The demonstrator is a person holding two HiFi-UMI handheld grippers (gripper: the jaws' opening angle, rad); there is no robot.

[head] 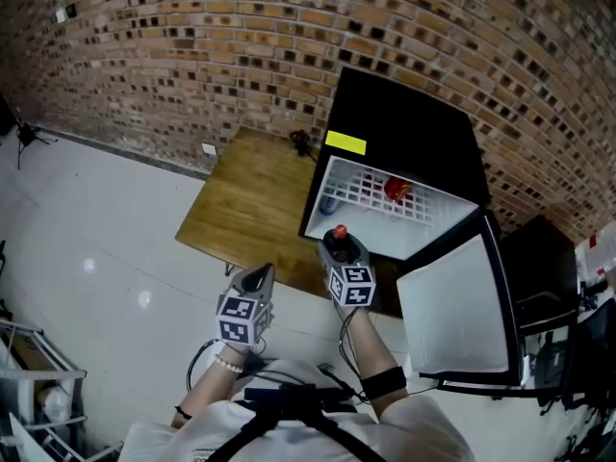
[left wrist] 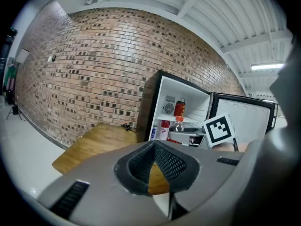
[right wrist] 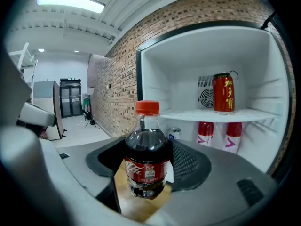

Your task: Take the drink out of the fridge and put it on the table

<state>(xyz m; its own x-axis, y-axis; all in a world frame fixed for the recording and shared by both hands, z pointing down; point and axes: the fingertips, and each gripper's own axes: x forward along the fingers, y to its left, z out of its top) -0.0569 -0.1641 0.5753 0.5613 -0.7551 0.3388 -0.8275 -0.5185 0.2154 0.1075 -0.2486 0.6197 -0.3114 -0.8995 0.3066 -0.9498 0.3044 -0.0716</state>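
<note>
The right tool [head: 344, 254] is clamped on the dark cola plastic bottle with a red cap [right wrist: 146, 149], held upright just in front of the open black fridge with a white interior [head: 404, 133]. The left tool [left wrist: 153, 144], jaws together and empty, hangs left of the fridge at the edge of the brown wooden surface [head: 255, 200].

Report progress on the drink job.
Done: fridge door open, cola bottle out of the fridge. In hand: right gripper clamps the bottle upright over the wooden table. Remaining: set it down and release; left gripper is shut and empty.
</note>
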